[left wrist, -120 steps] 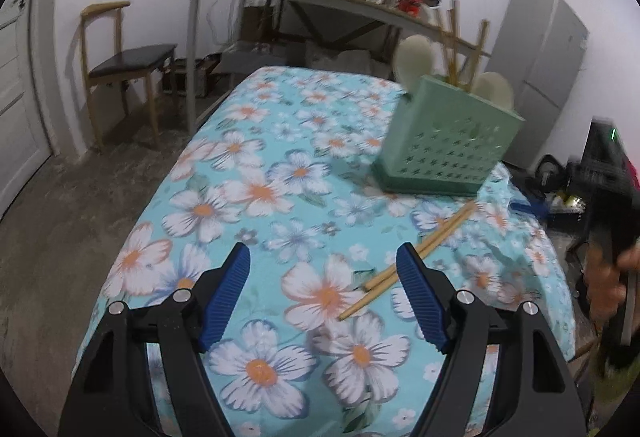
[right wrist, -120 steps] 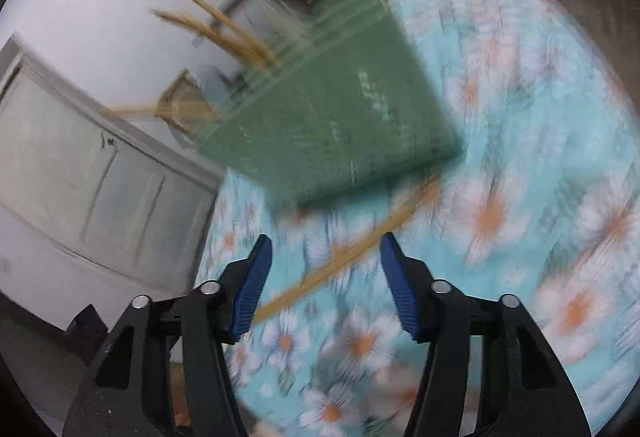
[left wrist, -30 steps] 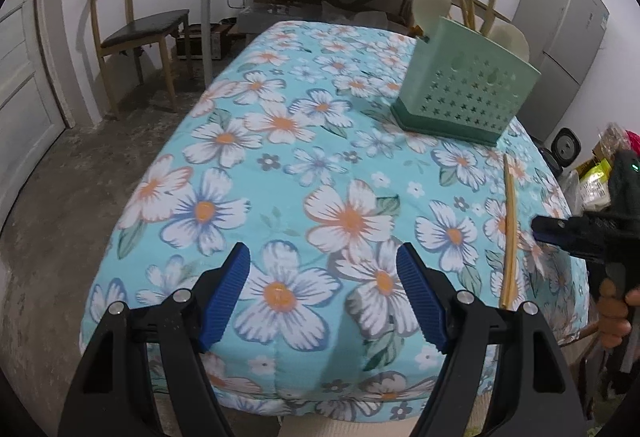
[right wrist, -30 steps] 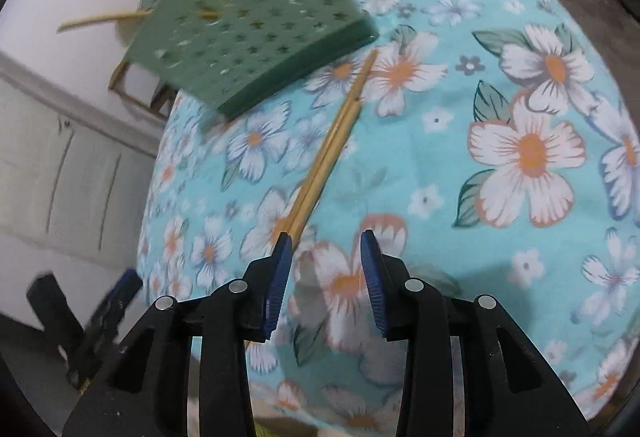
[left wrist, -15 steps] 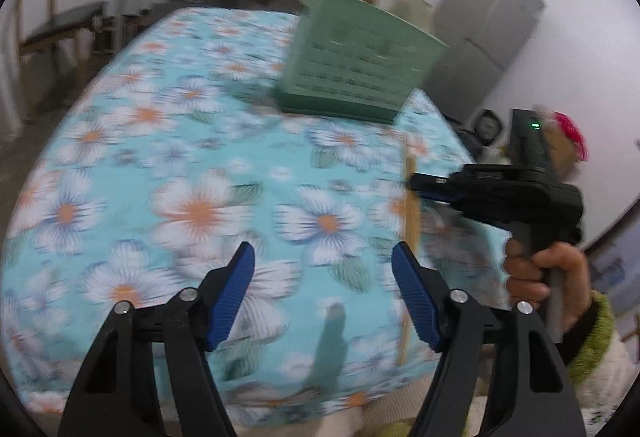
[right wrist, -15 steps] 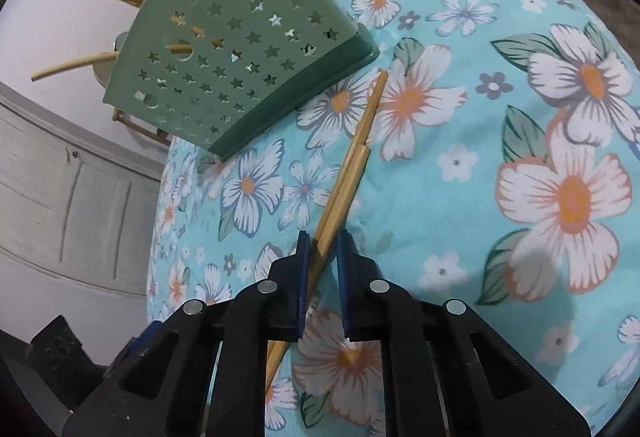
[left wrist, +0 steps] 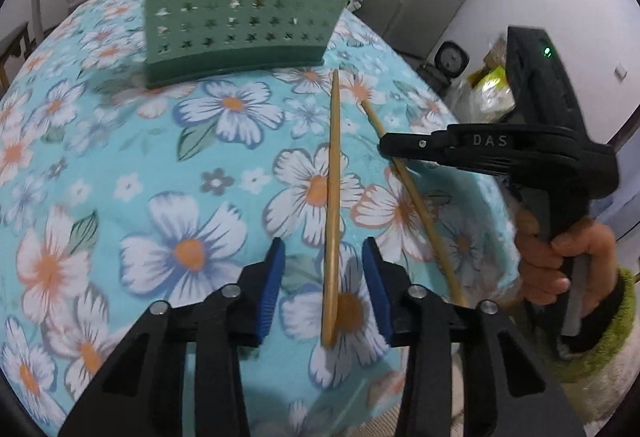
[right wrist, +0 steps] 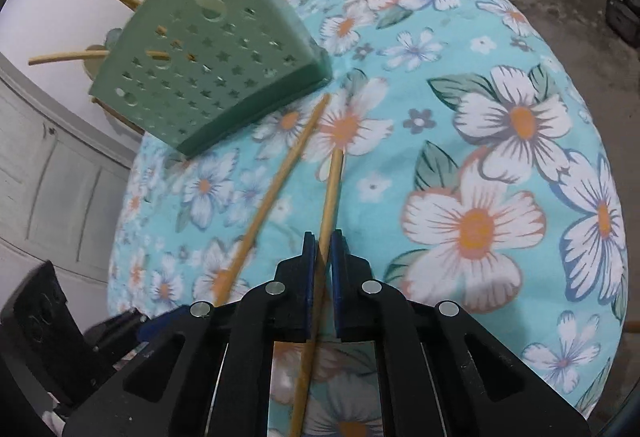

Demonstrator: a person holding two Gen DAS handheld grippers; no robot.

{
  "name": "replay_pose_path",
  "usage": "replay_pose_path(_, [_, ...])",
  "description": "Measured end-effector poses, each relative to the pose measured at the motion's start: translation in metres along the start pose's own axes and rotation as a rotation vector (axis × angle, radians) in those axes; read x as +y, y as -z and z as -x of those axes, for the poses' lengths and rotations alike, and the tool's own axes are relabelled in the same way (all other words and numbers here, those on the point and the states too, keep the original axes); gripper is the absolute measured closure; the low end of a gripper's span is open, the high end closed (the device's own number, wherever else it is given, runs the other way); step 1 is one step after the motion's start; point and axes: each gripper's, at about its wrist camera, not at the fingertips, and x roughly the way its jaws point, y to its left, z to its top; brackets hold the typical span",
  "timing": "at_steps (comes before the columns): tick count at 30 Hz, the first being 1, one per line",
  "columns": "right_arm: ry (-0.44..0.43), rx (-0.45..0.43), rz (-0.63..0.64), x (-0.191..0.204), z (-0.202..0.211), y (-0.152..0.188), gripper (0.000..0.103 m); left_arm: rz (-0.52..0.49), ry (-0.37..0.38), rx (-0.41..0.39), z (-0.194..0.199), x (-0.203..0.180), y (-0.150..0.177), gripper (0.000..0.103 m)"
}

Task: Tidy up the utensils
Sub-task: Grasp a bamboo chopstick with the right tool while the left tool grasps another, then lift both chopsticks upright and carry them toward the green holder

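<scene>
With the right gripper (right wrist: 324, 237) clamped on one chopstick (right wrist: 330, 193), the left gripper (left wrist: 324, 269), just narrowing but not yet touching, should centre on the other chopstick (left wrist: 334, 173) before squeezing.

chopsticks (left wrist: 334, 173) (right wrist: 276, 181): two, wooden, splayed on cloth | caddy (left wrist: 244, 1): green, perforated, upright, just beyond tips

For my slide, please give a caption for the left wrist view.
Left gripper straddles one chopstick on the flowered tablecloth, near the green holder.
</scene>
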Motion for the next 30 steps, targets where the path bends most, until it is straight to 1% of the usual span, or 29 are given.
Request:
replay_pose_path(2, [0.005, -0.004, 0.005, 0.0, -0.001, 0.002, 0.097, -0.019, -0.049, 0.001, -0.006, -0.003, -0.003, 0.078])
replay_pose_path(4, [0.013, -0.009, 0.013, 0.002, -0.001, 0.002, 0.097, -0.035, -0.086, 0.0, -0.009, -0.005, -0.005, 0.093])
replay_pose_path(5, [0.013, -0.009, 0.015, 0.001, 0.0, 0.003, 0.097, -0.037, -0.097, 0.003, -0.009, -0.004, -0.004, 0.094])
replay_pose_path(7, [-0.002, -0.004, 0.011, -0.001, 0.001, 0.003, 0.097, -0.031, -0.096, 0.013, -0.006, -0.001, -0.002, 0.097])
replay_pose_path(14, [-0.036, 0.038, 0.01, -0.002, 0.005, 0.011, 0.098, 0.028, -0.145, 0.059, 0.026, 0.022, 0.026, 0.097])
replay_pose_path(17, [-0.048, 0.062, 0.02, -0.004, 0.005, 0.014, 0.098, 0.044, -0.138, 0.076, 0.035, 0.03, 0.032, 0.096])
replay_pose_path(18, [-0.049, 0.065, 0.023, -0.003, 0.005, 0.013, 0.098, 0.039, -0.135, 0.083, 0.037, 0.03, 0.03, 0.093])
replay_pose_path(19, [-0.056, 0.073, 0.026, -0.002, 0.004, 0.011, 0.094, 0.037, -0.127, 0.083, 0.04, 0.031, 0.028, 0.081])
replay_pose_path(20, [-0.06, 0.078, 0.029, 0.0, 0.003, 0.01, 0.09, 0.037, -0.121, 0.078, 0.04, 0.032, 0.025, 0.075])
replay_pose_path(21, [-0.067, 0.079, 0.035, 0.001, 0.003, 0.008, 0.087, 0.036, -0.117, 0.061, 0.043, 0.032, 0.019, 0.062])
replay_pose_path(22, [-0.065, 0.076, 0.044, 0.003, 0.003, 0.005, 0.082, 0.03, -0.118, 0.044, 0.045, 0.033, 0.013, 0.06])
replay_pose_path(23, [-0.06, 0.075, 0.049, 0.005, 0.001, 0.003, 0.081, 0.023, -0.116, 0.035, 0.045, 0.033, 0.006, 0.06])
replay_pose_path(26, [-0.049, 0.075, 0.058, 0.009, -0.006, -0.005, 0.08, 0.0, -0.107, 0.016, 0.034, 0.031, -0.016, 0.06])
replay_pose_path(30, [-0.042, 0.066, 0.057, 0.011, -0.016, -0.017, 0.081, -0.015, -0.101, 0.024, 0.001, 0.029, -0.048, 0.06])
